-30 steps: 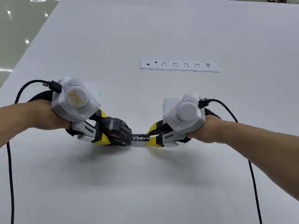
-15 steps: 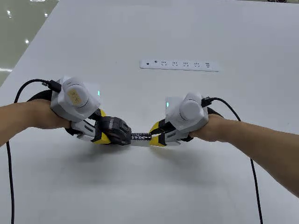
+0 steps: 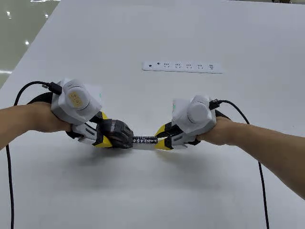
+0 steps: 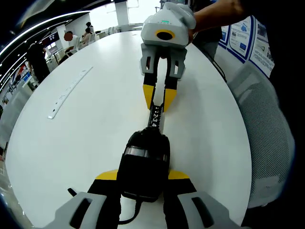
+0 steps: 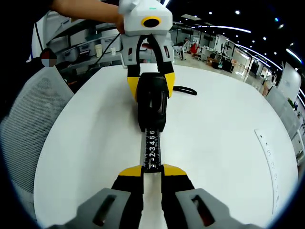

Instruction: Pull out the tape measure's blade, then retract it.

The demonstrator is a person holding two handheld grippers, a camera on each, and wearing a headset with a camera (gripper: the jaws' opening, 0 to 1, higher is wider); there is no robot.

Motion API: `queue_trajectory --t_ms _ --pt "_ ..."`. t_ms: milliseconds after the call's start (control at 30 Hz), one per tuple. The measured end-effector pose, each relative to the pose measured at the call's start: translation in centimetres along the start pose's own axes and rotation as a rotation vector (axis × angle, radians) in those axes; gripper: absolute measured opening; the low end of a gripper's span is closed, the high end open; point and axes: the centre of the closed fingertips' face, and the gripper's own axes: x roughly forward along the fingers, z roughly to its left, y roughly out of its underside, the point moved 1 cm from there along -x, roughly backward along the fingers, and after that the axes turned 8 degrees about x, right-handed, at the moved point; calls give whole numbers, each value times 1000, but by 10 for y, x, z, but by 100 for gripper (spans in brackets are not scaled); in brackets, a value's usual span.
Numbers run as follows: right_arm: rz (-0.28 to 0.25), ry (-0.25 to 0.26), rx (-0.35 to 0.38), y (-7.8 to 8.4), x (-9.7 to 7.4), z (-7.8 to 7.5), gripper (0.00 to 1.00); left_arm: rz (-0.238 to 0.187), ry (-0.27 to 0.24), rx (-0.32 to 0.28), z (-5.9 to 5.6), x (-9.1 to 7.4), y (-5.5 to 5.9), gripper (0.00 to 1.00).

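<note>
White workbench top (image 3: 157, 28), matte, wide, evenly lit.

- Long white power strip (image 3: 182, 67): lies flat toward the far side, well apart from both grippers.
- Black rubber-cased tape measure (image 3: 116, 133): near the front edge, low over the top, and I cannot tell whether it touches it. It sits between the yellow-tipped jaws of the left gripper (image 3: 107, 136), which are clenched on its two sides.
- Narrow tape blade with black-and-white numerals (image 5: 152, 148): drawn out a short stretch and running straight from the case mouth to the right gripper (image 3: 162, 140). Figures 2 to 6 read in the right gripper view.
- Right gripper jaws: pinched together on the blade's free end.
- Two thin black cables (image 3: 9, 167): one trails back from each gripper across the top.
- Grey mesh chair back (image 5: 33, 124): beside the bench.
</note>
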Motion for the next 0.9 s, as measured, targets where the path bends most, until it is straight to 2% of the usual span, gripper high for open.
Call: queue_trajectory --t_ms 900 --pt "4 4 2 14 -14 -4 12 -5 -1 -7 0 -1 0 31"
